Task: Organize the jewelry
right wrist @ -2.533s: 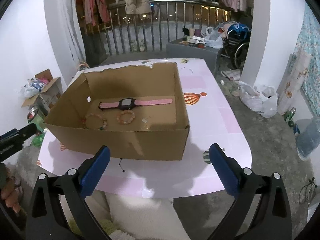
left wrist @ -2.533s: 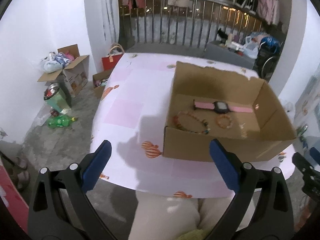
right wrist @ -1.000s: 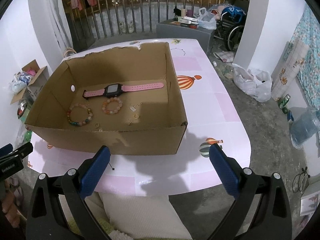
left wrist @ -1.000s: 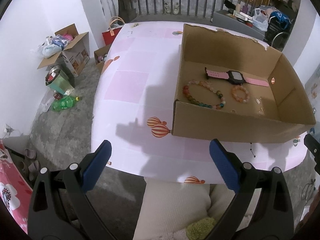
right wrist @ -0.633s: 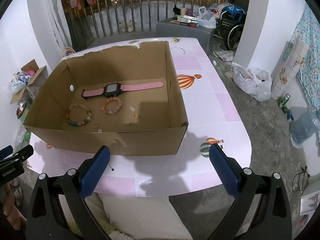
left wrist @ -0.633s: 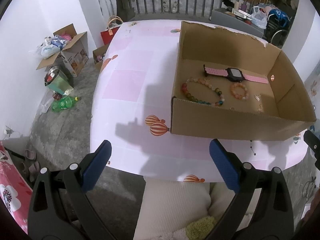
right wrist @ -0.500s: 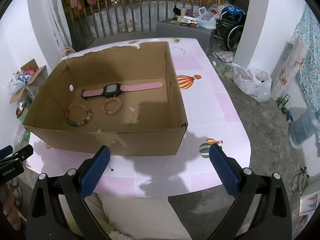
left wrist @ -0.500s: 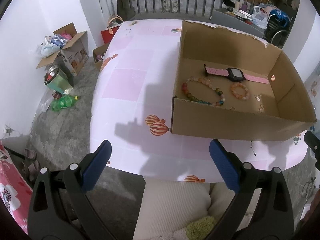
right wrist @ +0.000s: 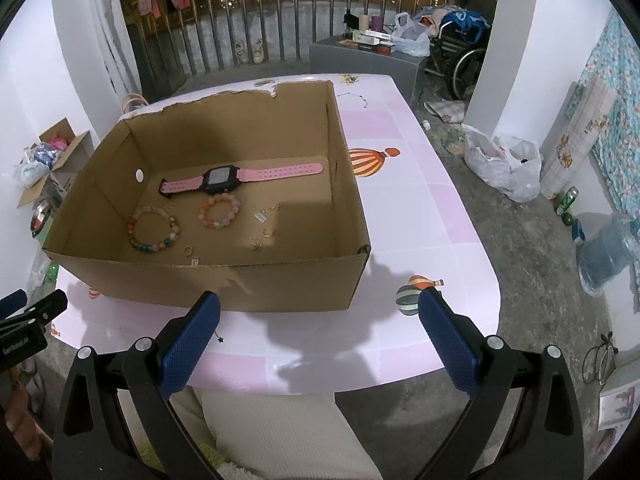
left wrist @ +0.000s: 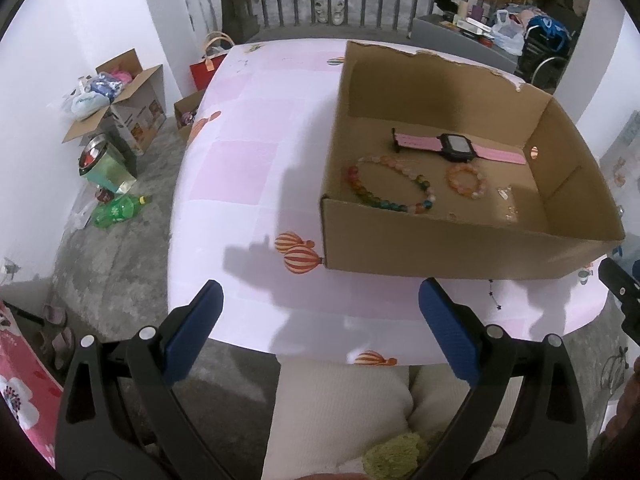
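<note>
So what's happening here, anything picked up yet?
Not yet. Both claws, left and right, are open and empty, held near the table edge in front of the box. In the box lie a pink watch, two bead bracelets and some small rings and charms. A thin chain lies on the table just outside the box.

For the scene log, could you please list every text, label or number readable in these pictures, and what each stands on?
"GenRobot.AI", partly dark: on the left gripper.
Watch screen: blank, nothing readable.
Small tags in the box: too small to read.
Printed floor carton: too blurred to read.
</note>
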The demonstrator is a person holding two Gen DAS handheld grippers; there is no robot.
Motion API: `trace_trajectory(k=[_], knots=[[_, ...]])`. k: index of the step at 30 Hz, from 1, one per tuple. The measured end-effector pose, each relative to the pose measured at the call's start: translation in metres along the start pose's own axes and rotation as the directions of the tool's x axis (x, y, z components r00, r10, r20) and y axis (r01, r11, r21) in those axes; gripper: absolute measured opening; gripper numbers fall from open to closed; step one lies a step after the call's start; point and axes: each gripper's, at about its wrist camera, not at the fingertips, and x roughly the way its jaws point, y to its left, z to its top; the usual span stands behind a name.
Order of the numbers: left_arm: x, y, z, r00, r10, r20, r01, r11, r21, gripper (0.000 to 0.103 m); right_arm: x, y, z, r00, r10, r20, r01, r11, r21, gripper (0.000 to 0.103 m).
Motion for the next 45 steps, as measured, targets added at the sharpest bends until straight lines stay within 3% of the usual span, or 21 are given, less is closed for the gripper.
trace_trajectory(k=[45], knots=[[-0.004, -0.012, 0.003, 0.999, -0.035, 0.014, 0.035, 0.999, 0.033, 0.095, -0.001, -0.004, 0.001, 1.0, -0.011, 0.001, 0.011, 1.0, 0.013, 0.096]])
